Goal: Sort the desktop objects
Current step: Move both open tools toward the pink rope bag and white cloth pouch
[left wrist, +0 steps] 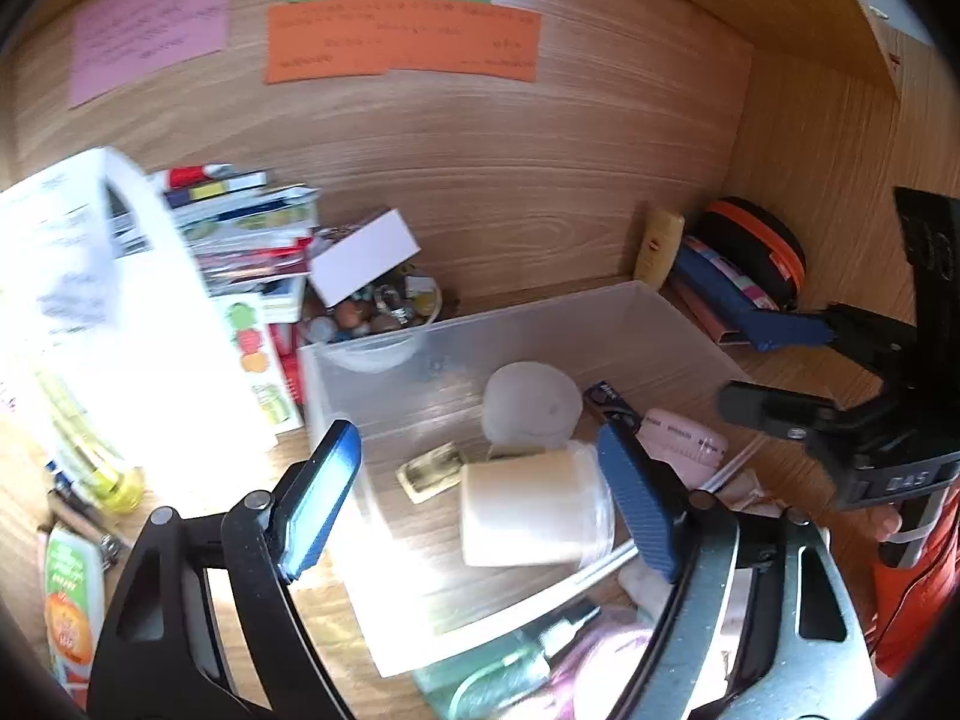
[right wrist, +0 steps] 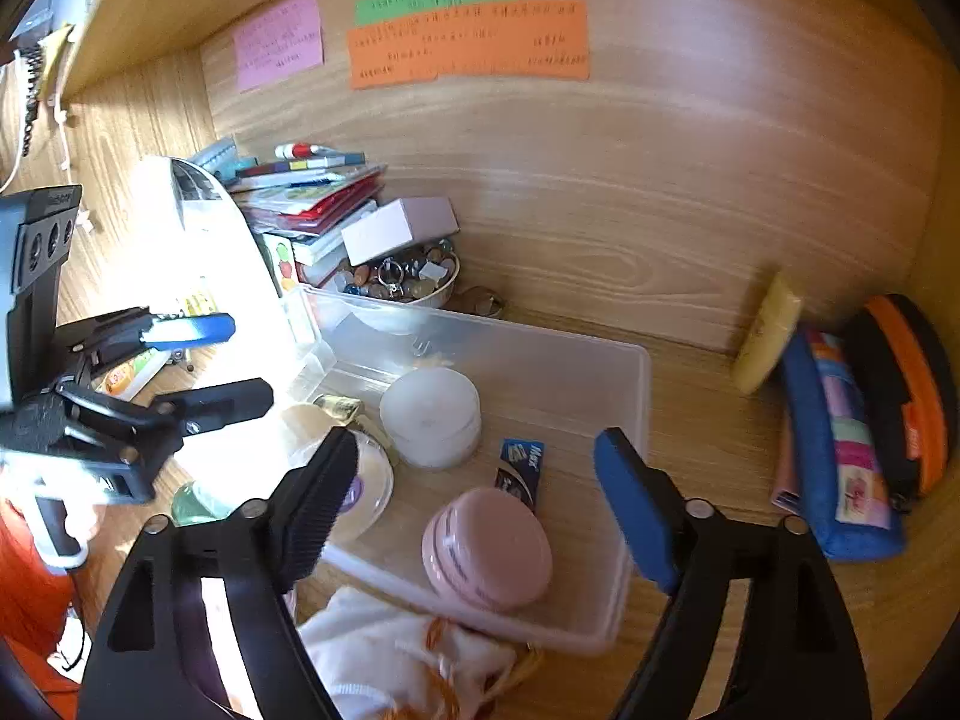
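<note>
Light: warm and bright, strongest from the left side in both views.
Glare: the white paper stack is blown out; a hot patch falls on the clear bin.
Blur: motion smear throughout; writing on the orange note is unreadable.
Distortion: fisheye bending of the wooden back wall, with dark corners.

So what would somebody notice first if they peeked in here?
Probably the clear plastic box in the middle of the desk, holding a pink round case and a frosted white jar. Bright paper notes, like the orange note, are stuck on the wooden back wall above. A bowl of colourful stones sits behind the box.
</note>
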Motion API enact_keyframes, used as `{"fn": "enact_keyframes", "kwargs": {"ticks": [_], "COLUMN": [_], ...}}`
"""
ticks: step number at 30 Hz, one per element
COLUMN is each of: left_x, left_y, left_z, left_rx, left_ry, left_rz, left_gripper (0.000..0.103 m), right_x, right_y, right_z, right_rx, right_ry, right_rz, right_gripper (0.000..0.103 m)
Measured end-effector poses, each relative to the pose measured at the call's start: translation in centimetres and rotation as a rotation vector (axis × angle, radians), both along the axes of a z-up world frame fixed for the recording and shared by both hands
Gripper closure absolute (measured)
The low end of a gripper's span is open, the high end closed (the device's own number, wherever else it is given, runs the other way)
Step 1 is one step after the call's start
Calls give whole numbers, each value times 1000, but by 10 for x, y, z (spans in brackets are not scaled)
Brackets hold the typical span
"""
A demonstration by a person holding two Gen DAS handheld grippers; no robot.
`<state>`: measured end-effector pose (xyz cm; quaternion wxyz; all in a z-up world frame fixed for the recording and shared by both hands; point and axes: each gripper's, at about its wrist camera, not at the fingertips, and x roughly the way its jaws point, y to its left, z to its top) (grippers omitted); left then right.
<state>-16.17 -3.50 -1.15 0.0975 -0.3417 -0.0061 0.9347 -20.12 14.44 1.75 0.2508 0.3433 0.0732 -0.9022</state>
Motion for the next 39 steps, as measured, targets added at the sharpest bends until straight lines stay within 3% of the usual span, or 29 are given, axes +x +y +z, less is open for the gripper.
{"fn": "enact_keyframes", "kwargs": {"ticks": [3,5,14,23,31,36,39], "left_x": [15,27,72,112,121,117,113], "left_y": [-6,-11,-14,14,24,26,28], "left_z": [-2,-4,-16,-38,-60,-71,-76], "left_rx": [-23,-30,-42,-77,-50,-68,-61], "left_ry": [-1,-4,-41,-77,-155,-192,-215], "left_rz": [20,37,58,-24,-66,-86,-116], "left_gripper": [20,11,10,9,9,9,9], "right_x": [19,32,84,117,131,130,122], "right_y": [6,8,18,35,42,42,47], "right_z": [3,3,-6,-34,-43,-52,-57], "right_rx": [10,21,33,91,52,99,69], "right_ry": [36,50,78,35,-7,-12,-73], "right_rz": [-2,2,14,-20,8,-7,-12], "right_gripper": [16,16,16,16,16,16,16]}}
